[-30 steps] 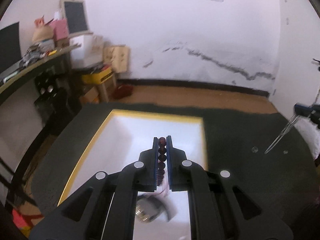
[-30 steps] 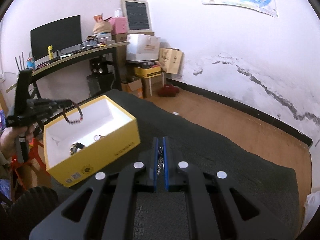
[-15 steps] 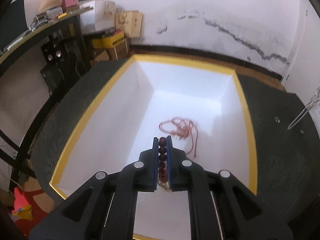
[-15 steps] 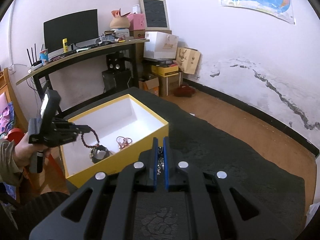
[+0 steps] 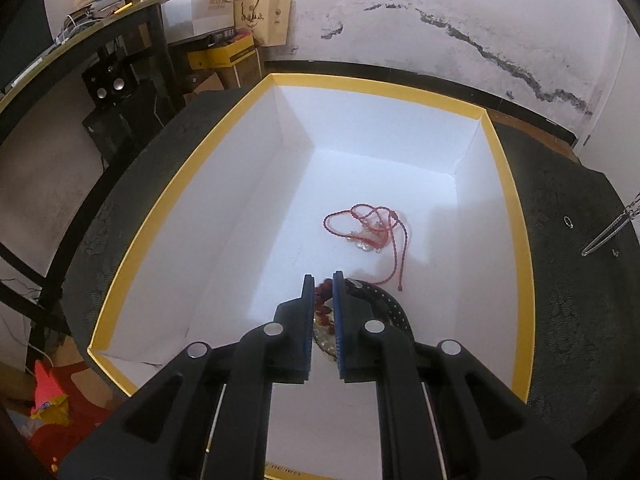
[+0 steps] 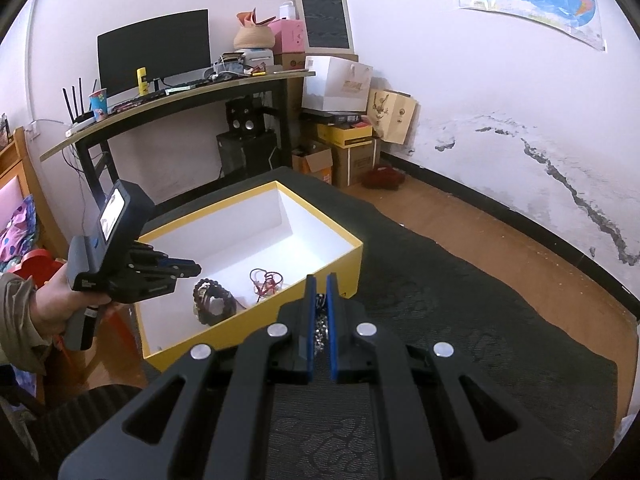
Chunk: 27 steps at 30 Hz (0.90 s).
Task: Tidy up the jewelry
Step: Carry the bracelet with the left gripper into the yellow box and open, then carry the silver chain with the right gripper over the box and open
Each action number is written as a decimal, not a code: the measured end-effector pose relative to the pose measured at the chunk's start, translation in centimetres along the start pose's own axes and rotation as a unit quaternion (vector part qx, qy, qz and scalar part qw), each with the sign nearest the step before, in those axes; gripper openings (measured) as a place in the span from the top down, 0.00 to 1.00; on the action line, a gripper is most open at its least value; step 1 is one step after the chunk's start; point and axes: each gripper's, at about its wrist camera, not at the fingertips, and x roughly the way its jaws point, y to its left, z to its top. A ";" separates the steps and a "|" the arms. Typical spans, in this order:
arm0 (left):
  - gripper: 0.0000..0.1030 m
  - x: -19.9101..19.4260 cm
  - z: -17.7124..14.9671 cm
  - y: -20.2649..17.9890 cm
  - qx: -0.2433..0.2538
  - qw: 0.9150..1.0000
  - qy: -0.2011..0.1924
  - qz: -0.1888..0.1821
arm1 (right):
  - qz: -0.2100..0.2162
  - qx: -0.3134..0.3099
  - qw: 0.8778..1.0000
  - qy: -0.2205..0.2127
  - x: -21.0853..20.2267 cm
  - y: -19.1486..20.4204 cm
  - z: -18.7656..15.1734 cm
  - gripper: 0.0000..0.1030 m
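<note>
Progress is partial: yellow-rimmed white cardboard box point(image 5: 516, 216) already holds red cord bracelet point(image 5: 366, 230) and dark-red bead bracelet point(image 5: 322, 300) beneath slightly parted, empty left tool point(image 5: 323, 280); right tool point(image 6: 319, 280) pinches silver chain point(image 6: 320, 326) over bench point(image 6: 460, 320), unplaced

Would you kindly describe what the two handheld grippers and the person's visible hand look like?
Both grippers are matte black plastic with cut-out linkage arms, round silver pivot bolts and blue pads lining the two narrow fingers: the left gripper and the right gripper. From the right wrist view, the left unit has a blocky body with a small lit screen and a pistol grip. The bare hand emerges from an olive-brown sleeve.
</note>
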 end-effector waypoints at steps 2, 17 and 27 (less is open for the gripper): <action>0.70 -0.2 0.0 0.2 -0.002 1.000 -0.002 -0.001 | 0.003 -0.001 1.000 0.000 0.2 -0.1 0.2 0.94; 0.06 -6.1 0.3 2.4 -0.018 0.998 -0.038 0.040 | 0.074 -0.042 0.996 -0.033 4.2 4.8 9.1 0.94; 0.06 -7.6 -1.4 4.2 -0.051 0.997 -0.042 0.036 | 0.124 -0.012 0.989 0.082 17.2 7.9 7.9 0.94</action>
